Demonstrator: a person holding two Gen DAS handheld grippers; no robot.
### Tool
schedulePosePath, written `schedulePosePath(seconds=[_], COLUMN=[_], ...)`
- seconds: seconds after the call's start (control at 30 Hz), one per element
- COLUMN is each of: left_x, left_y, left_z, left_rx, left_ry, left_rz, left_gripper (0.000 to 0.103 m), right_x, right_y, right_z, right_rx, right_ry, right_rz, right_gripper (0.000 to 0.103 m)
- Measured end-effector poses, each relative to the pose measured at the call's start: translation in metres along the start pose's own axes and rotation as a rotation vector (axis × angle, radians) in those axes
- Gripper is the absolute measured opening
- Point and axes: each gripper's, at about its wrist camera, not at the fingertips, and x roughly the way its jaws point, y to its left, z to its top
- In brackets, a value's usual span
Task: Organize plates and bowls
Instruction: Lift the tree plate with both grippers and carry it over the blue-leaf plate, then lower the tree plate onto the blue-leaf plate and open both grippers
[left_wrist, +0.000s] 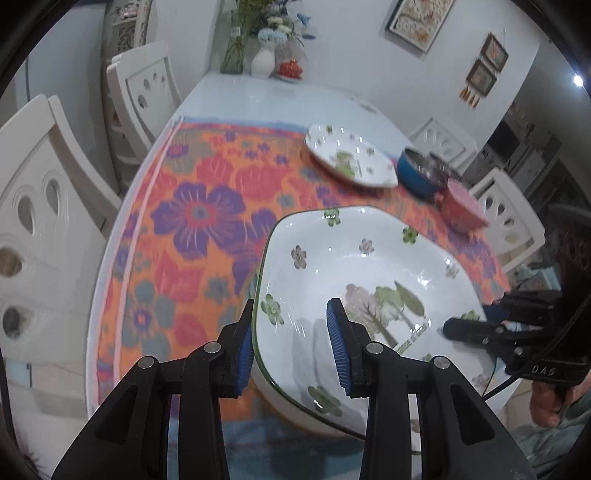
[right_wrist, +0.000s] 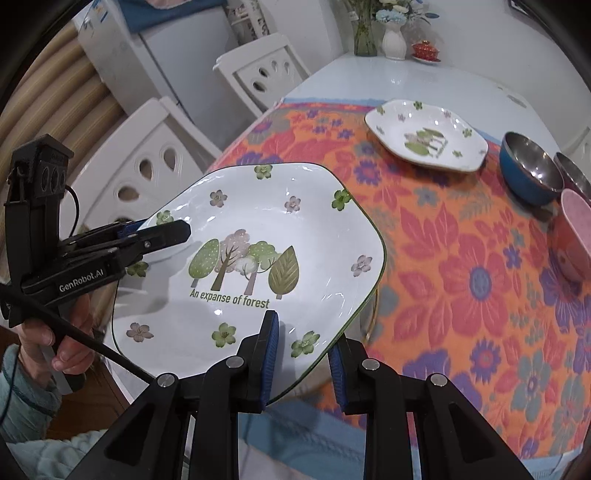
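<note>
Both grippers clamp one large floral plate (right_wrist: 258, 258) above the table's near edge: left gripper (left_wrist: 291, 347) pinching its left rim, right gripper (right_wrist: 304, 363) its near-right rim. Beyond them on the flowered tablecloth (right_wrist: 461, 277) lie a smaller matching plate (right_wrist: 424, 140), then a blue bowl (right_wrist: 528, 173) and a pink bowl (right_wrist: 576, 236), far right.
</note>
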Motion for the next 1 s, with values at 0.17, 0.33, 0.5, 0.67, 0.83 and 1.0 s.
schedulePosePath(seconds=[0.17,0.33,0.5,0.67,0.83,1.0], left_x=[0.009,0.018,0.027,0.036,0.041,0.044], left_y=[-0.004,-0.004,0.001,0.004,0.007,0.01], left_z=[-0.019,-0.025,-0.023,-0.022,-0.022,-0.018], left_rx=[-0.015,-0.025,-0.028,-0.025,-0.027,-0.035], left_ry=[0.033,0.052,0.061,0.081,0.094,0.094], left_rz=[-0.002,-0.008,-0.008,-0.012,-0.014,-0.016], left_gripper=[0.033,0.033,0.033,0.033,0.033,0.033], right_x=[0.004,0.01,0.016,0.021,0.024,0.025], right_y=[-0.005,-0.008,-0.007,-0.007,-0.008,-0.01], right_z=[-0.018,-0.025,-0.027,-0.027,-0.028,-0.025], right_rx=[0.008,0.031,0.049,0.06,0.078,0.086], right_ry=[0.033,0.056,0.066,0.077,0.086,0.076], right_rz=[-0.001,0.004,0.008,0.006,0.007,-0.003], right_gripper=[0.025,0.025,0.025,0.025,0.025,0.025])
